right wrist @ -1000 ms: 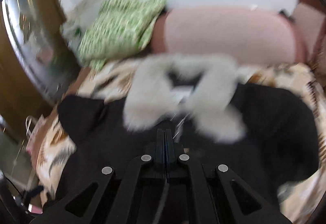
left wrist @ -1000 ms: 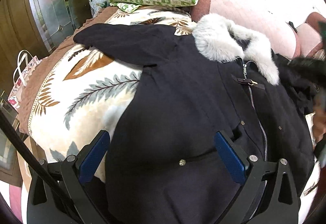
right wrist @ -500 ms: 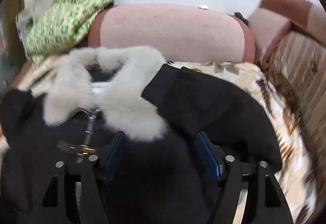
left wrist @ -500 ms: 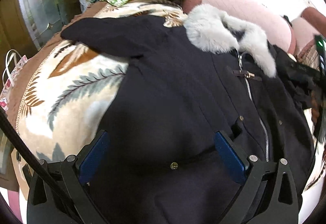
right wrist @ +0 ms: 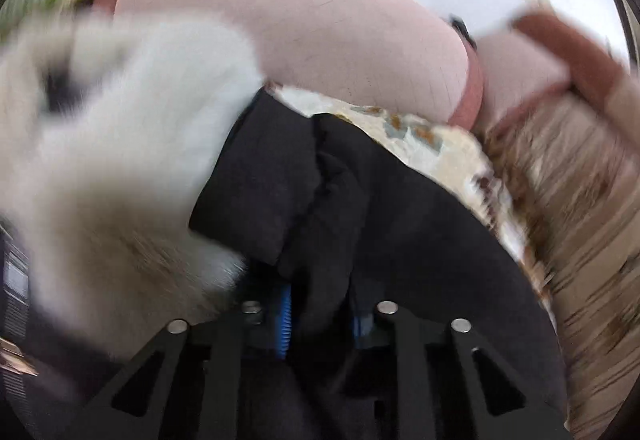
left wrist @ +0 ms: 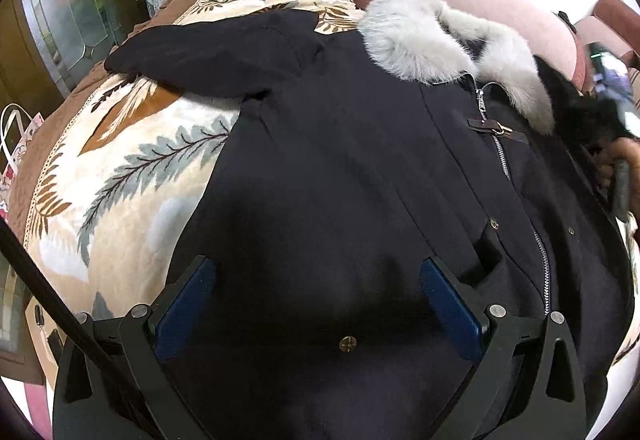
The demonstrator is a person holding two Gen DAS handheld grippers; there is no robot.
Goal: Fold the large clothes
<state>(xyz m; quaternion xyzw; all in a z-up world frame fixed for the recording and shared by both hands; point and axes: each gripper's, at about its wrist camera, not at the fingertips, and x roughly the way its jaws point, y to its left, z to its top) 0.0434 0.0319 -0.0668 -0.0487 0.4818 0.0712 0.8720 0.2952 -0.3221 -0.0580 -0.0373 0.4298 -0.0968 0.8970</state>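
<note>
While the black coat (left wrist: pixel 340 168) lies spread face-up on the leaf-print blanket (left wrist: pixel 120 168) of the bed, its grey fur collar (left wrist: pixel 440 36) toward the pink cushions (right wrist: pixel 320 24), I work from both sides. On my right gripper (right wrist: pixel 320 320) the jaws have just been closing and now pinch a bunched fold of dark cloth, the right sleeve near the shoulder I judge, so it can be carried across the front. On my left gripper (left wrist: pixel 316 304) the jaws stand spread wide over the coat's lower body, gripping nothing, likely ready to pin or take the hem. The left sleeve (left wrist: pixel 208 52) lies outstretched, not yet folded.
</note>
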